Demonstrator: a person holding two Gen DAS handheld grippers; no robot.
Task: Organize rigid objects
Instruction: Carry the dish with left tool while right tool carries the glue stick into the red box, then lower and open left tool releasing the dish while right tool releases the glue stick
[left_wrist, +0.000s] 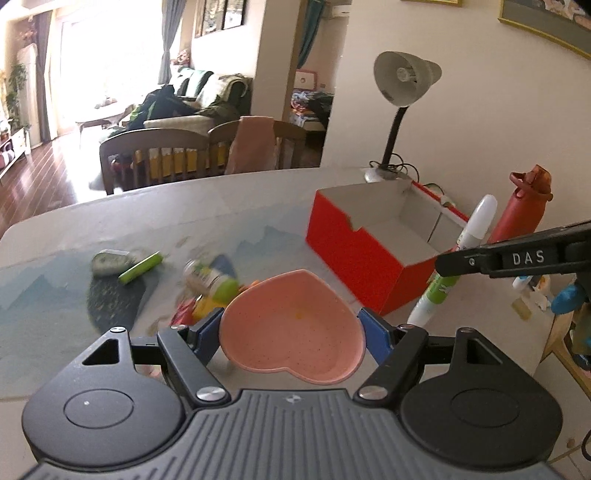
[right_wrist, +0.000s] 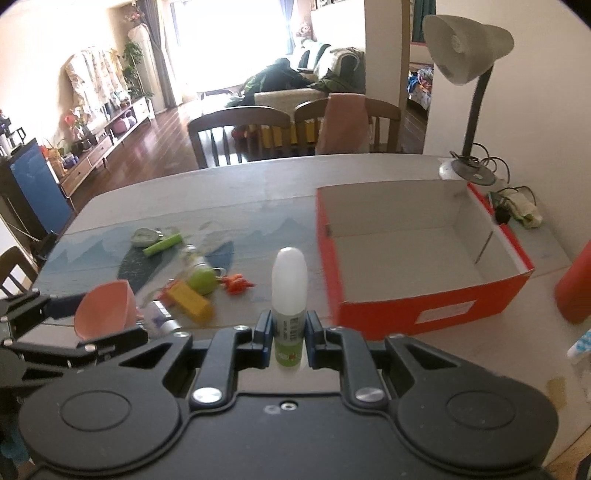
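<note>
Risk as we see it: the heart dish is pinched only at its rim by the left gripper and could tilt out, while the bottle clamped upright in our right gripper may clip the red box wall. Both held above the table, box just right of the bottle, loose clutter to its left

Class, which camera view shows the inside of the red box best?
The right wrist view: the red box sits open below the camera, so its pale floor and all its inner walls show. In the left wrist view the red box is seen lower and at an angle; the white bottle and right gripper hide its right end.
</note>
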